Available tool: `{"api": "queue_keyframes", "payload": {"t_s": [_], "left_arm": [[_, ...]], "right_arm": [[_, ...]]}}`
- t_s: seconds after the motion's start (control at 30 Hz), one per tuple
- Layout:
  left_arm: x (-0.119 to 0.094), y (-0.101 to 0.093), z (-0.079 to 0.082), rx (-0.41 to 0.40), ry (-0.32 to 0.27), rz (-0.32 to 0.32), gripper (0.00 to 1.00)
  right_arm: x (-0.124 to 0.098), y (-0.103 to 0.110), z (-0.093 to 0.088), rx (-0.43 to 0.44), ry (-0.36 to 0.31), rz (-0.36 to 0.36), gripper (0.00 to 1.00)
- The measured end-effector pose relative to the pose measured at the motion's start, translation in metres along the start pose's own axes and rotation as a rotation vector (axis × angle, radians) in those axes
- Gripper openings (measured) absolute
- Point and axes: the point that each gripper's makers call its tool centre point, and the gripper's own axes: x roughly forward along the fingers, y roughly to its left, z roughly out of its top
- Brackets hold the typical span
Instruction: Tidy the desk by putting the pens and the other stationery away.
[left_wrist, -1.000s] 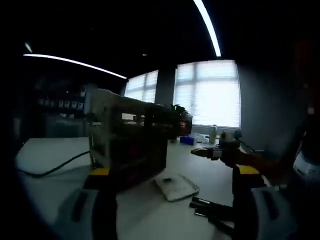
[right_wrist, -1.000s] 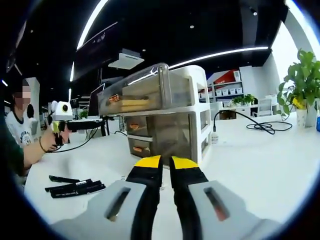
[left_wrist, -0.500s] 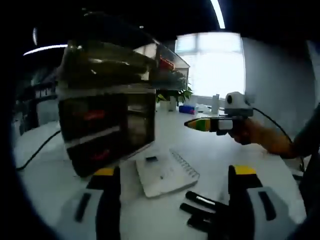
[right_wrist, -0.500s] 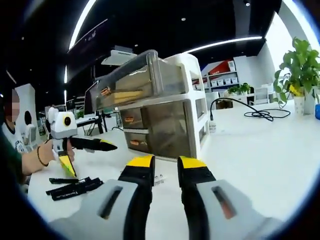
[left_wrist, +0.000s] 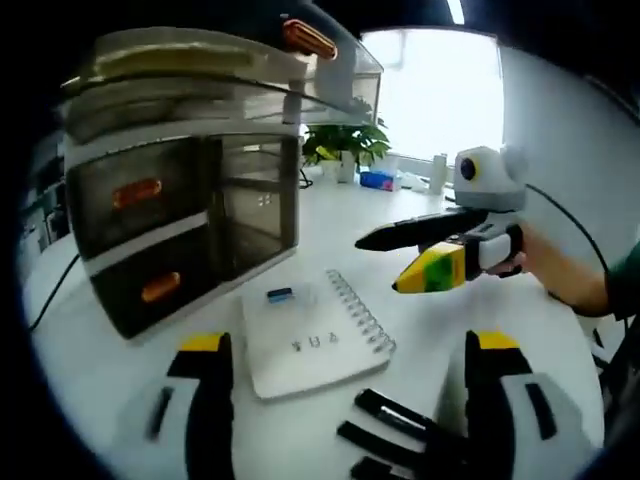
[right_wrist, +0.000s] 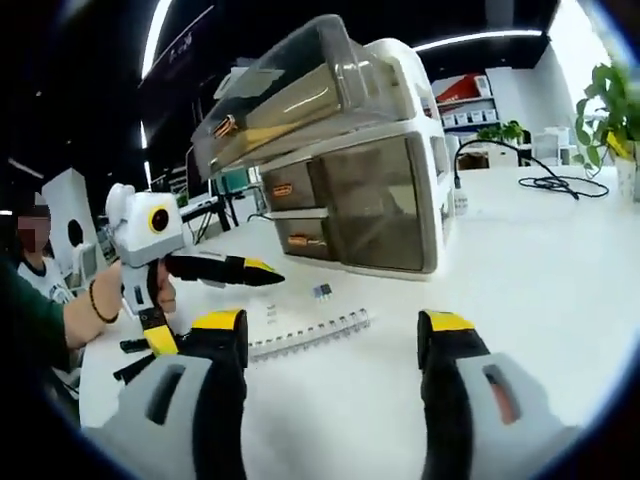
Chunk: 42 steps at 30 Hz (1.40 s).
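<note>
— What has changed since a second ago?

— The right gripper (right_wrist: 335, 335) had its jaws pressed almost together; now they stand spread wide, with nothing between them. Both cameras have also tipped down toward the desk (left_wrist: 100, 370), so the drawer unit (left_wrist: 190, 190) sits higher in each view.

— And the left gripper (left_wrist: 345, 360)?

— Its jaws are spread wide as before, also with nothing between them. In the right gripper view it comes in from the left, held in a hand (right_wrist: 125, 290), its dark jaws pointing toward the drawer unit (right_wrist: 340, 170).

— Where is the stationery?

— A white spiral notebook (left_wrist: 315, 340) lies flat on the desk, between the left gripper's jaws in its own view and just in front of the drawer unit. A small blue item (left_wrist: 280, 294) rests on its upper part; I cannot tell what it is. Several black pens (left_wrist: 395, 430) lie side by side on the desk near the notebook's lower right corner, close to the right-hand jaw.

— Is the drawer unit open?

— The top drawer (right_wrist: 290, 95) is pulled out toward the camera; the two below, with orange handles, are closed.

— Anything else on the desk?

— A potted plant (left_wrist: 345, 150) stands behind the unit, and a black cable (right_wrist: 550, 182) lies coiled farther back.
</note>
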Motion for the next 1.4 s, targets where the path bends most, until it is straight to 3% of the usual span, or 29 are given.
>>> {"api": "queue_keyframes", "payload": {"t_s": [0.4, 0.57, 0.9, 1.17, 1.23, 1.3, 1.4], "left_arm": [[0.002, -0.004, -0.003, -0.044, -0.006, -0.029, 0.96], [0.003, -0.005, -0.007, -0.041, 0.008, -0.024, 0.96], [0.002, -0.011, -0.006, -0.073, -0.004, -0.032, 0.96], [0.004, -0.016, -0.009, -0.048, 0.009, -0.028, 0.96], [0.003, -0.016, -0.008, -0.063, -0.004, -0.027, 0.97], [0.002, -0.013, -0.006, -0.092, -0.030, -0.035, 0.97], [0.001, -0.014, -0.006, -0.096, -0.036, -0.044, 0.97]], "right_arm": [[0.005, 0.033, -0.020, -0.126, 0.105, 0.103, 0.69], [0.006, 0.035, -0.022, -0.173, 0.120, 0.122, 0.58], [0.011, 0.035, -0.035, -0.193, 0.170, 0.151, 0.52], [0.015, 0.024, -0.031, -0.182, 0.145, 0.118, 0.49], [0.016, 0.023, -0.030, -0.176, 0.146, 0.112, 0.48], [0.017, 0.024, -0.028, -0.116, 0.126, 0.105, 0.48], [0.017, 0.026, -0.026, -0.123, 0.128, 0.102, 0.47]]}}
